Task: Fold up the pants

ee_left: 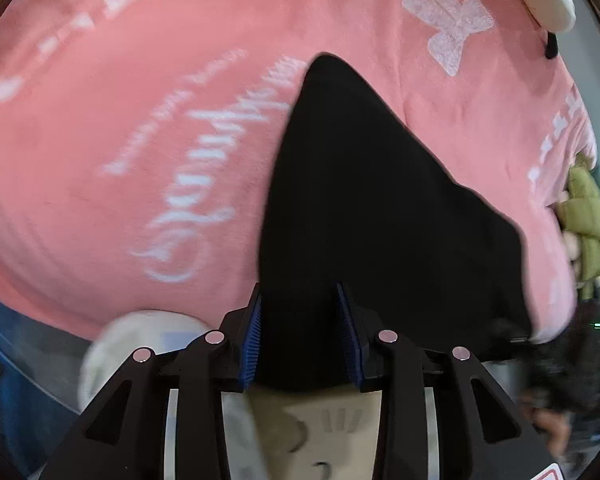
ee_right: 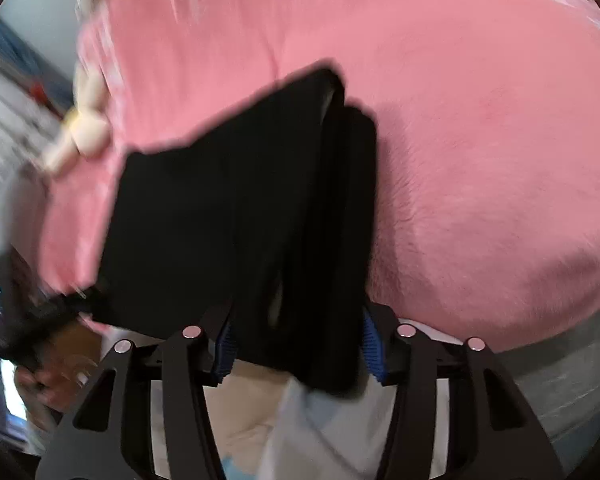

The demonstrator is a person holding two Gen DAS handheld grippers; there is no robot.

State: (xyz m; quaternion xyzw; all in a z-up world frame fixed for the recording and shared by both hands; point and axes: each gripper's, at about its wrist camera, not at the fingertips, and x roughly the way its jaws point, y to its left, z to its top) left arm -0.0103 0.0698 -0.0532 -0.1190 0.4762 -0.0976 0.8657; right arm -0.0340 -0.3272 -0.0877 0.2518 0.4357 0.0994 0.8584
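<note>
on the left, the left gripper [ee_left: 302, 332] has black fabric of the pants [ee_left: 364, 200] running between its blue pads [ee_left: 252, 344], jaws set fairly wide w/ cloth filling the gap, so it looks like it's pinching a bunched edge, tho the frame can't show how firm the bite is. from there the pants hang/stretch out as a dark wedge over the pink blanket [ee_left: 140, 140] w/ white script, tip pointing away from the cam. at the far right edge of that view there's an olive-green thing [ee_left: 588, 220], too blurred to name. moving right, the right gripper [ee_right: 298, 350] also has the pants [ee_right: 240, 200] between its pads [ee_right: 374, 356], several stacked layers visible as lengthwise folds, so it's clamped on a thick bundle. a cream plush toy [ee_right: 86, 128] lies on the blanket [ee_right: 480, 160] well left of the cloth. handling guess: fabric is soft, limp, light, prob a bit slippery on itself; layers will slide & sag if only the top one is caught. best hold is at the edges/corners, pinching thru all layers, both ends kept taut so the fold lands flat on the fuzzy blanket, which should grip it some.
</note>
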